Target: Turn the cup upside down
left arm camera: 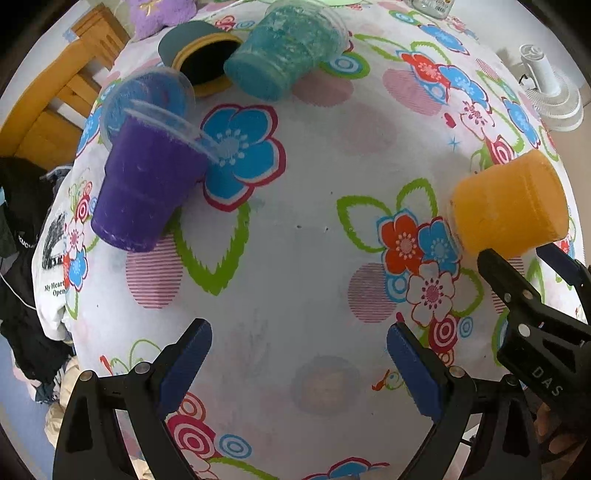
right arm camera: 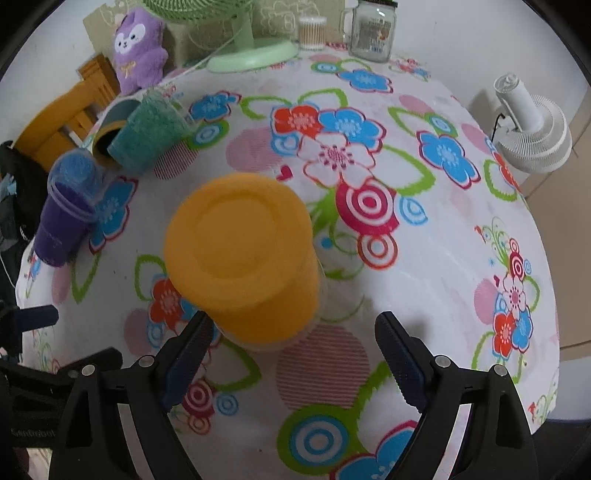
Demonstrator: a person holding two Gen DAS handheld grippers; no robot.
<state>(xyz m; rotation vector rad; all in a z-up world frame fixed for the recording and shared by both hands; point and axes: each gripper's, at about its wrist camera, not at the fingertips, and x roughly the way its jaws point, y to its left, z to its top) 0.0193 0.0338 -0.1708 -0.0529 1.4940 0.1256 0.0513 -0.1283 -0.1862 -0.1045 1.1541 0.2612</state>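
Note:
An orange cup [right arm camera: 243,258] stands upside down on the flowered tablecloth [right arm camera: 424,258], its flat base facing up. It also shows at the right of the left wrist view [left arm camera: 508,205]. My right gripper [right arm camera: 293,354] is open, its fingers just behind the cup's lower edge and not closed on it; it shows in the left wrist view [left arm camera: 532,266] beside the cup. My left gripper [left arm camera: 299,363] is open and empty over bare cloth.
A purple cup stack [left arm camera: 147,184], a teal cup [left arm camera: 284,55] and a dark cup with a yellow rim [left arm camera: 201,55] stand or lie at the far left. A green fan [right arm camera: 240,37], a plush toy [right arm camera: 138,48], a glass jar [right arm camera: 371,31] and a white fan [right arm camera: 532,129] border the table.

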